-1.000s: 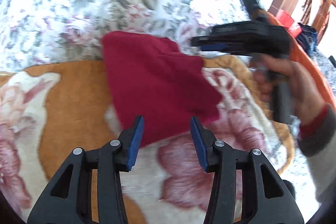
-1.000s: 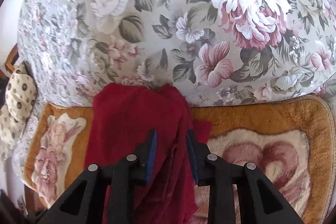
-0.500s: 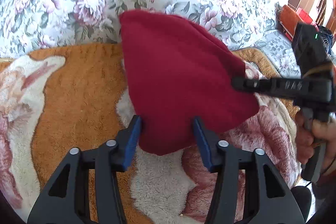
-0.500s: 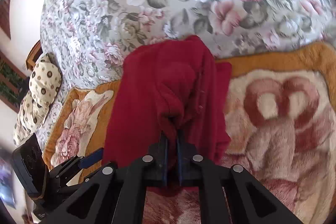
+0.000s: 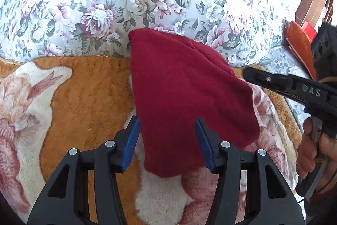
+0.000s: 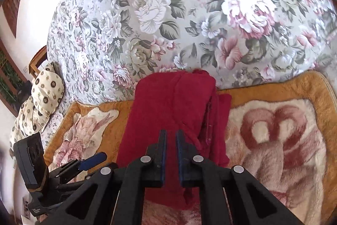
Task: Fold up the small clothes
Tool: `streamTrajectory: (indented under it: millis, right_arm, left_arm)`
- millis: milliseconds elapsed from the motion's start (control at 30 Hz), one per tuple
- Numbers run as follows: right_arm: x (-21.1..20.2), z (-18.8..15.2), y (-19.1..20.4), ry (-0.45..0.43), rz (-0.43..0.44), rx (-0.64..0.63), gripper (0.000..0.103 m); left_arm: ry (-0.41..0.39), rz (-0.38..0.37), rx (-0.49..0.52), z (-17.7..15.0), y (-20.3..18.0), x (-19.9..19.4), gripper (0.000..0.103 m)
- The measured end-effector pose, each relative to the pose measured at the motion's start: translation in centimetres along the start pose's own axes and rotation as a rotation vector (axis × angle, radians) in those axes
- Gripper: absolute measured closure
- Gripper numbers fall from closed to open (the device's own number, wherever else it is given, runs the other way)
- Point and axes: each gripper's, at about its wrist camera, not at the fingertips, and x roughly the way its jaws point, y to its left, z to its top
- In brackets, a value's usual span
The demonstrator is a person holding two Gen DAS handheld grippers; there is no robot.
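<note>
Since a second ago I've swung the red garment (image 5: 185, 94) over into a fold on the plush blanket (image 5: 88, 94), right gripper (image 6: 170, 138) jaws barely parted after letting go, left gripper (image 5: 167, 140) jaws wide, straddling its near edge.

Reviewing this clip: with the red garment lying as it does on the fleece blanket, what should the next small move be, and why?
Probably close the left gripper on the near edge of the red garment to pin it. Its jaws stand wide open on either side of that edge, gripping nothing. The right gripper, nearly closed, sits over the cloth on the blanket; whether it pinches fabric is unclear. An uneven flap shows along the garment's right side, so the fold looks unfinished.
</note>
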Motion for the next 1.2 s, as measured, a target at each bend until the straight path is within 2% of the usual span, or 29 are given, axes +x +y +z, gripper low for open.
streamTrajectory:
  millis: [67,133,167,300,400,567,667,733,800,900,967,1033,1100,1133,1200]
  right_arm:
    - [1.9,0.5,0.1,0.023,-0.044,-0.038,0.097]
    - [4.0,0.4,-0.9,0.06,-0.124,-0.058,0.097]
    - [5.2,0.2,-1.9,0.087,-0.144,-0.048,0.097]
    - [5.7,-0.4,-3.8,0.074,-0.086,0.012,0.097]
    - [3.8,-0.4,-3.0,0.064,-0.068,0.019,0.097]
    - [0.5,-2.1,-1.2,0.039,-0.048,-0.016,0.097]
    - [2.4,-4.0,-1.8,0.107,-0.099,-0.015,0.097]
    - [3.7,-4.8,-2.5,0.147,-0.075,0.006,0.097]
    - [3.2,-4.7,-2.3,0.124,-0.071,0.007,0.097]
    - [1.6,-4.2,-2.2,0.083,-0.039,0.016,0.089]
    - [0.7,-4.0,-2.5,0.052,-0.015,0.036,0.074]
    - [0.0,-3.7,-3.0,0.026,-0.037,0.054,0.048]
    - [-0.5,-3.4,-3.9,-0.008,-0.055,0.083,0.045]
    - [-0.6,-3.2,-4.5,-0.015,-0.051,0.106,0.045]
    - [-0.2,-2.8,-5.9,-0.013,-0.027,0.161,0.043]
  left_arm:
    - [0.03,0.012,0.016,0.1,-0.4,1.2,0.05]
    - [0.043,0.039,0.033,0.0,-0.6,2.3,0.048]
    - [0.04,0.052,0.041,-0.1,-0.7,2.6,0.04]
    - [0.062,0.04,0.013,-0.3,-0.1,3.7,0.036]
    - [0.065,0.013,-0.024,-0.2,0.6,3.2,0.036]
    - [0.055,0.032,-0.032,-0.1,0.6,2.8,0.036]
    - [0.063,0.034,-0.034,-0.2,0.4,3.3,0.036]
    - [0.078,0.036,-0.031,-0.4,0.2,3.6,0.036]
    - [0.08,0.032,-0.032,-0.4,0.3,3.5,0.034]
    - [0.086,0.03,-0.03,-0.2,0.4,3.3,0.034]
    - [0.091,0.021,-0.037,0.1,0.6,2.9,0.034]
    - [0.077,0.006,-0.05,0.5,0.9,2.4,0.034]
    - [0.06,-0.022,-0.071,0.8,1.4,2.1,0.033]
    - [0.056,-0.042,-0.089,1.1,1.8,2.1,0.024]
    - [0.045,-0.073,-0.134,1.6,2.5,2.1,0.02]
